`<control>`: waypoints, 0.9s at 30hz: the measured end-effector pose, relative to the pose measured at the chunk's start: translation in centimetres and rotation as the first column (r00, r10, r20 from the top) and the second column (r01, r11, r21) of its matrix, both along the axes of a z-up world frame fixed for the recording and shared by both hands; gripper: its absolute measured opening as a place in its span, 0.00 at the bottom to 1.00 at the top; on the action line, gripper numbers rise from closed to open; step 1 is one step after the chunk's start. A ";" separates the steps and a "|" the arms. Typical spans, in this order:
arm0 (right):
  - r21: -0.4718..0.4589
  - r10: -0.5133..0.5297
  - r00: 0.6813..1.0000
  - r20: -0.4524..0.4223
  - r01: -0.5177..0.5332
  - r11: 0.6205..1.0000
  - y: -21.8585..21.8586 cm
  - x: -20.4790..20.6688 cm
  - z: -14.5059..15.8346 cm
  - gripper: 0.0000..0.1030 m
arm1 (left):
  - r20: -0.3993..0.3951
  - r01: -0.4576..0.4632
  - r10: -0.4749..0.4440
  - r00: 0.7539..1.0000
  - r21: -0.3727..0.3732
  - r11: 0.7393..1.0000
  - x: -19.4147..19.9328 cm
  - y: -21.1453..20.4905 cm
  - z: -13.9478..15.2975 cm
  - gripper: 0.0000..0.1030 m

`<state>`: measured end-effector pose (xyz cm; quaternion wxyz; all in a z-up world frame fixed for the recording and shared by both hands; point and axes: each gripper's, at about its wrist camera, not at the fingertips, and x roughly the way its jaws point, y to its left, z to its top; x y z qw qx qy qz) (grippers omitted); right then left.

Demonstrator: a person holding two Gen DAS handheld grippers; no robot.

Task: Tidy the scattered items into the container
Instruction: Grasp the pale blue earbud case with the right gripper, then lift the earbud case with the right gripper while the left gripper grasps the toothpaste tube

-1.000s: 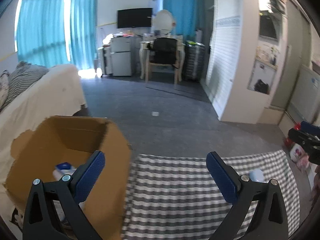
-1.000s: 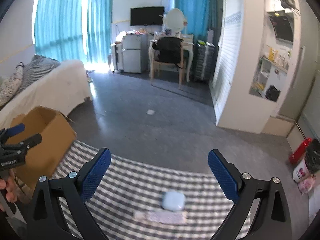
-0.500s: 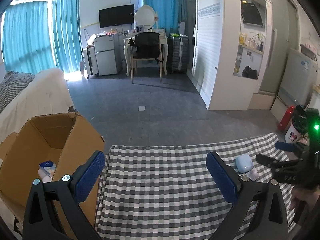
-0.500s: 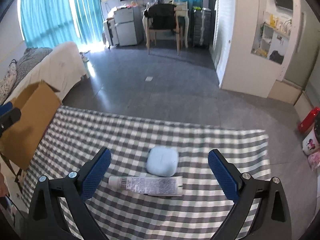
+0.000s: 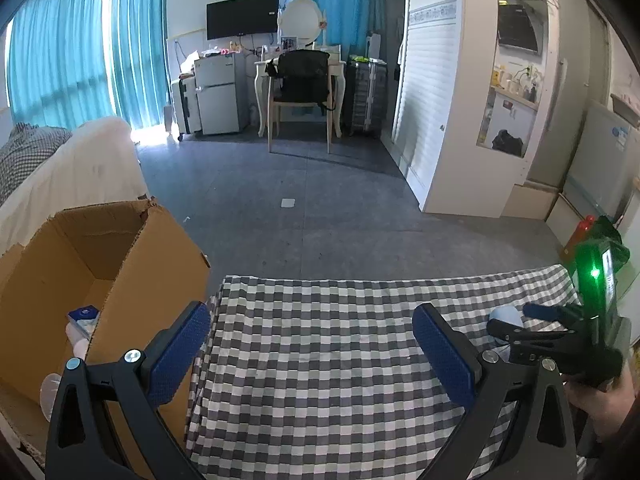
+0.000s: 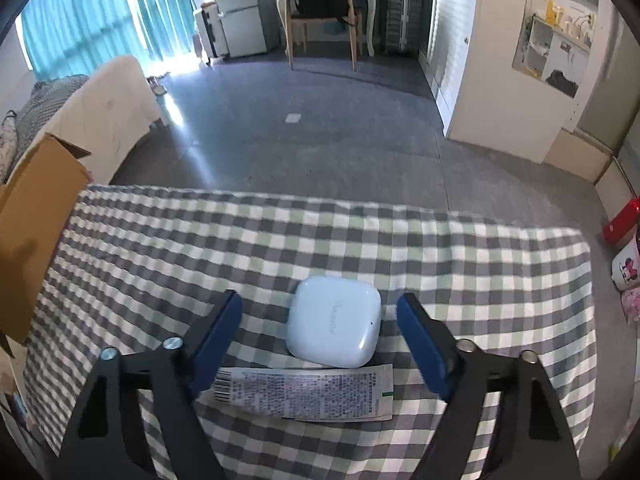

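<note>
Lowered since earlier, right gripper (image 6: 319, 320) brackets the pale case (image 6: 334, 321), jaws closing, not touching; left gripper (image 5: 311, 350) wide, farther.

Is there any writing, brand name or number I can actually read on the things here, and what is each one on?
Nothing can be read for certain.
Pale blue case: a short faint word on its lid, too faint to read.
Tube: a barcode and dense small print, too small to read.
Box: the things inside show no readable text.
Screen on the right gripper: only a green light, no legible characters.
</note>
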<state>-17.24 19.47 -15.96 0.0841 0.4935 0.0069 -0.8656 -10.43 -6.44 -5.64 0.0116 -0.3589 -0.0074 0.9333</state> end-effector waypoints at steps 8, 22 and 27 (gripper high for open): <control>0.045 -0.028 1.000 0.014 0.027 0.999 0.0 0.0 -1.3 0.69 | -0.001 0.019 -0.019 1.000 0.031 0.999 -0.1 0.2 0.0 1.00; 0.078 -0.046 0.999 -0.024 0.048 0.996 0.1 0.8 -0.5 0.49 | -0.001 0.034 -0.034 0.999 0.019 0.999 0.3 0.8 0.2 1.00; 0.045 -0.049 0.997 -0.058 0.052 0.998 1.1 1.8 0.9 0.49 | -0.002 0.050 -0.050 0.999 0.023 0.998 0.3 1.5 0.1 1.00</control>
